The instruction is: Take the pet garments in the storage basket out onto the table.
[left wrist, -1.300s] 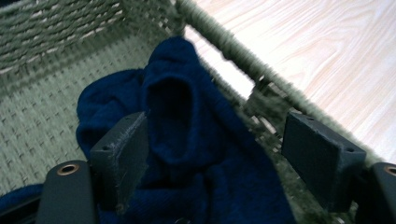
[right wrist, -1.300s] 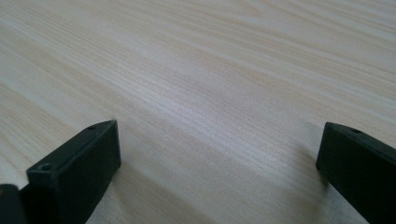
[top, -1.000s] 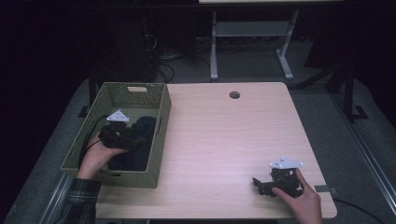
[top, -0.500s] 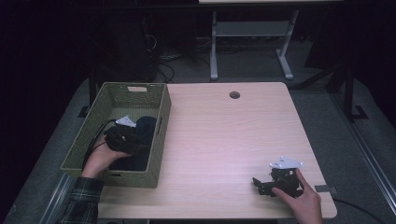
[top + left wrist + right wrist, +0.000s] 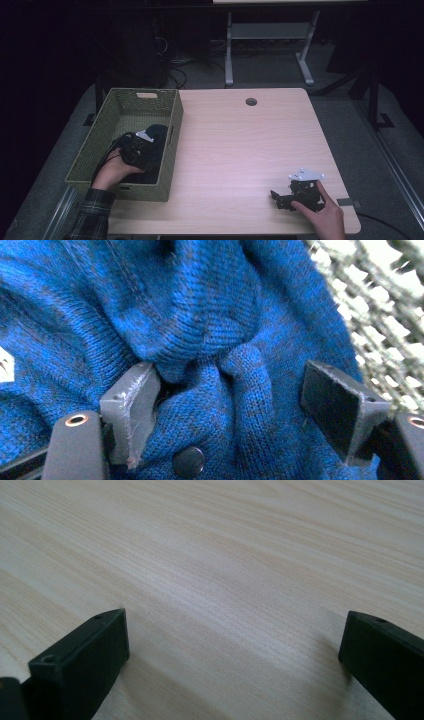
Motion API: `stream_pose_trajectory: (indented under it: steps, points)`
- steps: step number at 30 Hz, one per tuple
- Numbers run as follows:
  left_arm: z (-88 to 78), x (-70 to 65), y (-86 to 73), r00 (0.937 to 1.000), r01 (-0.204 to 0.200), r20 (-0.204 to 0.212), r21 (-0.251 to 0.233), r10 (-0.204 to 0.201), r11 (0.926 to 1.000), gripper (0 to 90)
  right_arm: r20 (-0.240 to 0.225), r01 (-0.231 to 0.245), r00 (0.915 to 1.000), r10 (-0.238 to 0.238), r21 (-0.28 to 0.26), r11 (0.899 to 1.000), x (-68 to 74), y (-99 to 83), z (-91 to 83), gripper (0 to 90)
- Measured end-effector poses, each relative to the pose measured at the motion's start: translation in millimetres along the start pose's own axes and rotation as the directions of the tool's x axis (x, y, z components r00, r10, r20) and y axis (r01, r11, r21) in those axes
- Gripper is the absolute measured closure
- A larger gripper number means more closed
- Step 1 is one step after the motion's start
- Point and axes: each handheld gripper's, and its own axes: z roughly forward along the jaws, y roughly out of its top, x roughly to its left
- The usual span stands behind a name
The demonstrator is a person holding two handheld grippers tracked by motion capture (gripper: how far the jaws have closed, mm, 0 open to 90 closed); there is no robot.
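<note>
A blue knitted garment (image 5: 210,315) lies crumpled inside a green woven basket (image 5: 125,107) at the table's left side. My left gripper (image 5: 142,150) is down in the basket, pressed into the garment (image 5: 157,135). In the left gripper view its jaws stand wide apart with a fold of knit bunched between them, and a dark button (image 5: 187,461) shows low between them. My right gripper (image 5: 280,198) rests near the table's front right corner, held by a hand. Its jaws are spread wide over bare wood (image 5: 225,605) with nothing between them.
The light wooden table (image 5: 240,145) has a round cable hole (image 5: 251,101) at the back. The basket's mesh wall (image 5: 380,315) is close on the right of the left gripper. A metal stand (image 5: 267,45) and cables lie on the dark floor behind.
My left gripper has gone deeper into the basket and toward the garment's near side. The right gripper has stayed put.
</note>
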Motion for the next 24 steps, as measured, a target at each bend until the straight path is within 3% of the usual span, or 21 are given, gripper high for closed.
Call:
stream_pose_trajectory:
  steps: [7, 12, 19, 24]
  points:
    - [5.8, -2.3, 0.8, 0.9991, -0.025, -0.033, 0.071, 0.028, 0.9971, 37.6, 0.000, 0.000, 1.0000, 0.000, 0.000, 1.000, 0.0, 0.0, 0.0, 0.0]
    - [2.9, -2.6, 0.7, 0.9982, 0.007, -0.061, 0.086, -0.002, 0.9963, 65.7, 0.000, 0.000, 1.0000, 0.000, 0.000, 1.000, 0.0, 0.0, 0.0, 0.0]
    - [-4.7, 2.4, 1.4, 0.9981, 0.043, -0.046, 0.069, -0.040, 0.9967, 70.4, 0.000, 0.000, 1.0000, 0.000, 0.000, 1.000, 0.0, 0.1, 0.0, 0.0]
    - [-15.6, 6.7, 1.3, 0.9962, 0.078, -0.037, -0.003, -0.078, 0.9969, 70.7, 0.000, -0.001, 1.0000, 0.001, 0.000, 1.000, 0.0, 0.1, 0.0, 0.0]
